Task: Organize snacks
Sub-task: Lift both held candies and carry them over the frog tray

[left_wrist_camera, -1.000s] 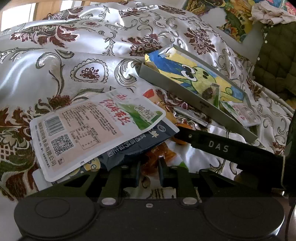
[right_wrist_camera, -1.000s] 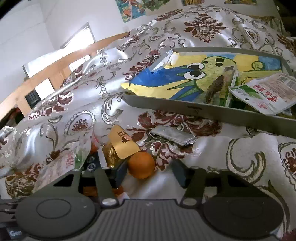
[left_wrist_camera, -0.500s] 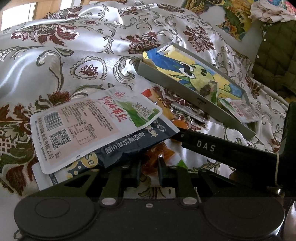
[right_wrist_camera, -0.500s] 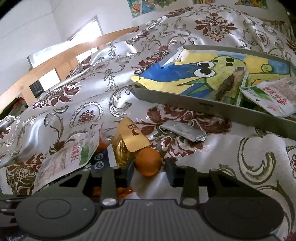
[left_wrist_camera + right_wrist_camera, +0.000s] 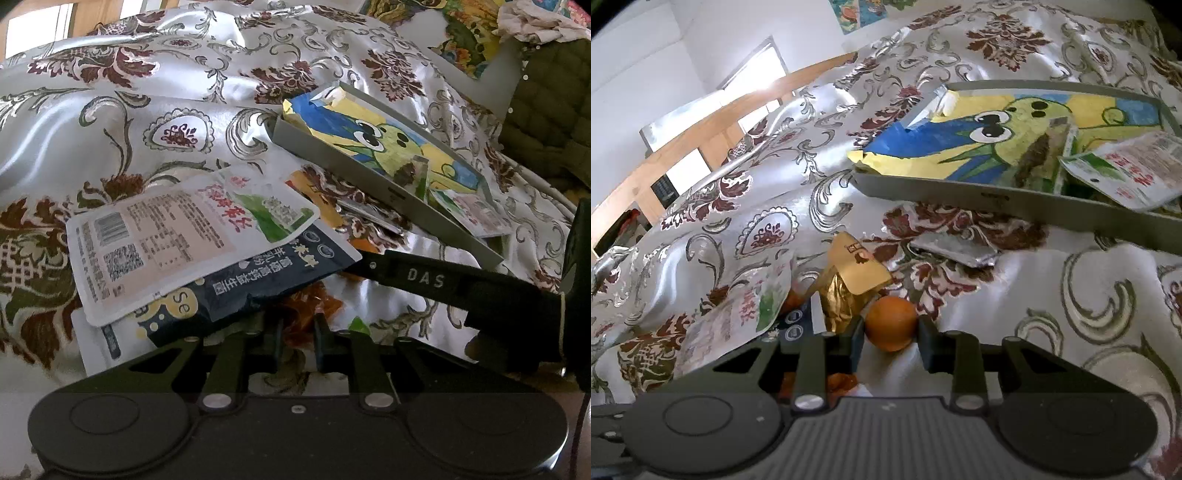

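1. Bedspread [image 5: 1052,314], silver with dark red flowers, carries everything.
2. Grey tray [image 5: 1015,201] lies toward its far right; inside are a cartoon drawing [image 5: 960,147] and a white snack packet [image 5: 1126,173].
3. White packet [image 5: 166,243] overlaps a dark blue packet [image 5: 266,284] on the near left.
4. Right hand-held gripper [image 5: 891,336] is closing, an orange ball [image 5: 891,326] between its pads.
5. Left hand-held gripper [image 5: 298,339] is nearly together, pinching an orange wrapper [image 5: 310,306].
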Motion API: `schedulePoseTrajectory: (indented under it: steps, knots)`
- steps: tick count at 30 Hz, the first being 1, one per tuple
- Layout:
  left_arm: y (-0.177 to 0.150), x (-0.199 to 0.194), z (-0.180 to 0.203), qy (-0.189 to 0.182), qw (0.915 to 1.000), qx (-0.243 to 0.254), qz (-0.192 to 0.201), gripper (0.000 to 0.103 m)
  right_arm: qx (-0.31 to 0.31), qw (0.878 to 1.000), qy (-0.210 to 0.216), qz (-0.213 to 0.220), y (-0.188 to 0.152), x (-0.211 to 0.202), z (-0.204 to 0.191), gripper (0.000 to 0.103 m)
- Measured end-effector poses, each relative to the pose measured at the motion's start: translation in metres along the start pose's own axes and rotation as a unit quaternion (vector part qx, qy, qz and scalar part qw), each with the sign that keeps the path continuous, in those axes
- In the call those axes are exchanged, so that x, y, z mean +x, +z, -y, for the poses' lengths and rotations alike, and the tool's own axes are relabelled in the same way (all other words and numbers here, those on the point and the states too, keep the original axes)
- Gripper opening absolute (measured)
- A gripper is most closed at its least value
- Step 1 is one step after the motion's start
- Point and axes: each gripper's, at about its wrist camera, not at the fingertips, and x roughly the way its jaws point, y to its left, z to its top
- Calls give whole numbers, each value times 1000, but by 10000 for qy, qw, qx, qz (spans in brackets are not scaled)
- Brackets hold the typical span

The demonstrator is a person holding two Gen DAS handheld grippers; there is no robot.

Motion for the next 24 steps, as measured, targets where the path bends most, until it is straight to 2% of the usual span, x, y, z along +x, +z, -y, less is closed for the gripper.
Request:
schedulePoseTrajectory:
  steps: [10,15,21,24]
  knots:
    - [-19,-17,10,-159,9995,203,-174,15,188,9992,-275,-218,-7,-31,3,34]
    - [-25,-25,15,-336,9987,232,-297,15,374,9984,-398,-152,-8,-46,10,34]
    - [-20,-34,21,-780,9957,-11,-499,14,722,9963,-430,177,-3,-68,23,34]
    - [-15,-35,31,-866,9949,131,-510,14,868,9943,-450,420,3,-80,31,34]
